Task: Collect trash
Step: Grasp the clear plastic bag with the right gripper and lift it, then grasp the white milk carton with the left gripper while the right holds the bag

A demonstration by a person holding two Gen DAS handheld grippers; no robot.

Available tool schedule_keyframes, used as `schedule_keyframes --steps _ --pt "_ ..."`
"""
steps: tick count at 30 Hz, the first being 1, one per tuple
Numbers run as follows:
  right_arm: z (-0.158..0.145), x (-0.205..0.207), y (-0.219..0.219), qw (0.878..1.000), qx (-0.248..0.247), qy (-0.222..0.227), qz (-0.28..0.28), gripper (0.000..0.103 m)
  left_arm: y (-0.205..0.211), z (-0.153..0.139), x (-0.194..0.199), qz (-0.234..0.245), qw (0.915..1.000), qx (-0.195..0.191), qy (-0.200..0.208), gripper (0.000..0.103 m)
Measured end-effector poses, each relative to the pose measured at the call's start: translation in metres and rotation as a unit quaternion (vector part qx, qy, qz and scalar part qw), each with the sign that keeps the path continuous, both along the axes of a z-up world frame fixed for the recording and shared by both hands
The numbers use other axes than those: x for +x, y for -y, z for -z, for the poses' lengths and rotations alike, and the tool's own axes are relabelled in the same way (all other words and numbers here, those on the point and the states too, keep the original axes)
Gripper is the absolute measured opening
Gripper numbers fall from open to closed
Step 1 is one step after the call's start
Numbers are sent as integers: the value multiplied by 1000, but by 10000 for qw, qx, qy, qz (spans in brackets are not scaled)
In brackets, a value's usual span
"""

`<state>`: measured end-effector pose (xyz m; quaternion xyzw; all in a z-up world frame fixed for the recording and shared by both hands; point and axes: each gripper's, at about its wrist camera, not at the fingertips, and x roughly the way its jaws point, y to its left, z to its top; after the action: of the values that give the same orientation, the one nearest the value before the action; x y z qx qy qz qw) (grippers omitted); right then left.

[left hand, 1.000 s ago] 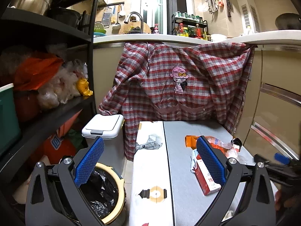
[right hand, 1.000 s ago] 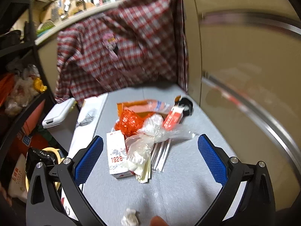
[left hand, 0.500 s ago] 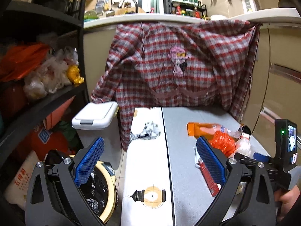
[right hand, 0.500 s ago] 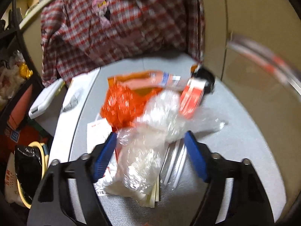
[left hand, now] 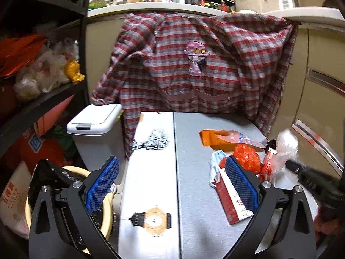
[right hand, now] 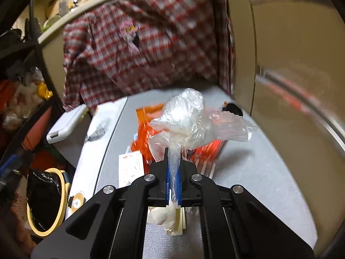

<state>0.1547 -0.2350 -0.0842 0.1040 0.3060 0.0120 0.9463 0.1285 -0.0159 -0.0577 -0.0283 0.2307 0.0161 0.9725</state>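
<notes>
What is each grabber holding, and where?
The right gripper pinches the clear plastic bag by its twisted lower end. The left gripper is open, holding nothing.

Crinkly clear plastic bag [right hand: 189,118], matt grey table [right hand: 248,172], seemingly cloth plaid shirt [left hand: 194,64].

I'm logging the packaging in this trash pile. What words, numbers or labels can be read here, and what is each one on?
"19": the start of a number on the red and white carton; the rest is hidden behind the left hand-held gripper.
"五得利", as far as it can be made out: red characters on the white sack by the floor.
Print on the orange wrapper: too blurred to read.
Logo on the orange box under the shelf: unreadable.
</notes>
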Motion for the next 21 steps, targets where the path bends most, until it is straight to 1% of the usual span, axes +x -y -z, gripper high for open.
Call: schedule_keyframes --steps 4,7,10,12,14,16,21 --pt "-23 -13 16 9997 -179 90 156 5 20 9 5 216 9997 11 -88 95" --pt "-32 -23 32 9989 -319 145 316 5 40 21 13 437 9988 46 -193 95" --pt "-31 -25 43 9988 -233 84 433 5 60 37 21 614 9972 136 -392 95" --pt "-29 -22 48 9991 -124 28 410 5 69 47 27 681 9961 179 -537 95" --pt "-27 -21 49 9992 -133 10 385 5 80 58 34 731 9946 199 -709 95" --pt "-26 -20 49 9993 -88 4 361 5 86 64 40 743 9937 171 -827 95" --pt "-24 -19 51 9993 -13 -53 381 5 95 85 60 713 9892 5 -1283 95"
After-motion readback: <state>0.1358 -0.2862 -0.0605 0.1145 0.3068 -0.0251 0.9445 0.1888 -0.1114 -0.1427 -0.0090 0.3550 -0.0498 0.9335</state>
